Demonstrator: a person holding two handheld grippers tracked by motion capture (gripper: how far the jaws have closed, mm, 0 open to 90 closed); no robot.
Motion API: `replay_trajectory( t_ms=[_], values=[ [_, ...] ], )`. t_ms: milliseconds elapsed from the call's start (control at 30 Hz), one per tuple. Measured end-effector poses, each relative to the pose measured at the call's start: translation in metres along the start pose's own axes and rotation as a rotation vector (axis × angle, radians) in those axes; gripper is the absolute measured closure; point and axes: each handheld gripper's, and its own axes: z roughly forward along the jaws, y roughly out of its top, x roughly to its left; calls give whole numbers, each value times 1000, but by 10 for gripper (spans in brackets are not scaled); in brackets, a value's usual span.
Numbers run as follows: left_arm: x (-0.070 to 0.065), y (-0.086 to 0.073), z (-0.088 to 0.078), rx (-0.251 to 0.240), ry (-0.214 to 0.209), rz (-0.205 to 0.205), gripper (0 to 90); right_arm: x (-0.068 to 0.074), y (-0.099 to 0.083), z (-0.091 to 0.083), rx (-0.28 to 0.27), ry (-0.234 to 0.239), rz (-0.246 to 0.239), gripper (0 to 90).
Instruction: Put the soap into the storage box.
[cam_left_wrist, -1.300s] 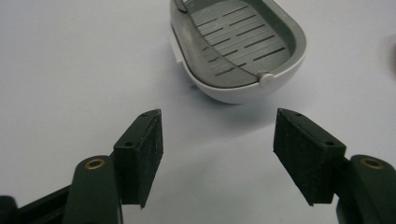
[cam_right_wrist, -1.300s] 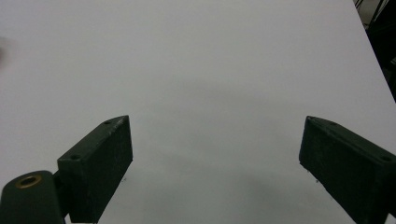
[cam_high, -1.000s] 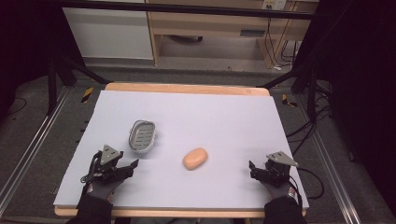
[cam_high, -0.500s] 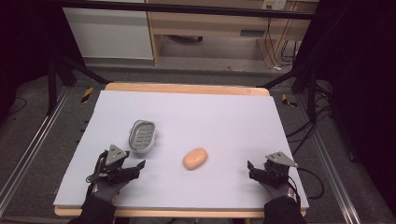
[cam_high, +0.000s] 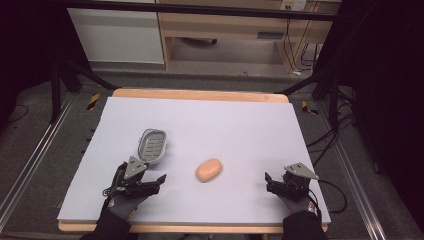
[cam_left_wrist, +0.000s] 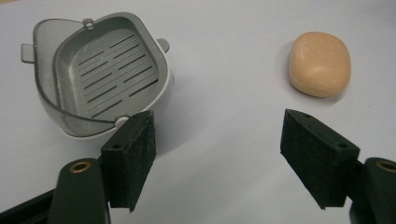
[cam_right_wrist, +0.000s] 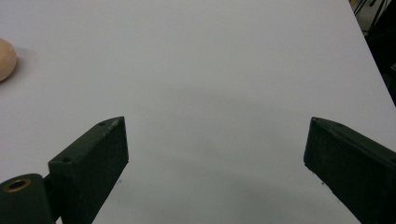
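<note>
Bench (cam_high: 250, 125), white sheet over wood | peach oval soap bar (cam_high: 209, 170) mid-front, long axis slanting away rightward | grey slatted soap dish (cam_high: 151, 145) just left | my left tongs (cam_high: 150, 182) nearer, spread, empty | right tongs (cam_high: 270, 183) spread, empty, farther.

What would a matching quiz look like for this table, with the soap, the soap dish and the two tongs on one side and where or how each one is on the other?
Column one:
1. soap bar
2. soap dish
3. left tongs
4. right tongs

Column two:
A. grey, slotted, empty, far left on the white table
B. open, near right edge, nothing between them
C. peach, lying mid-table
D. open, just in front of the dish

Pairs: 1-C, 2-A, 3-D, 4-B
</note>
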Motion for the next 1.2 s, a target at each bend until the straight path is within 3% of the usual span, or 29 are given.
replay_trajectory(
  t_ms=[333,633,1200],
  values=[
    [-10,8,3,1,-22,1,241,0,-1,0,8,-2,0,67],
    [-25,27,10,-21,-50,31,237,0,0,-1,6,-3,-3,67],
    [-50,48,33,11,-97,86,237,0,1,-1,3,2,-1,66]
  ],
)
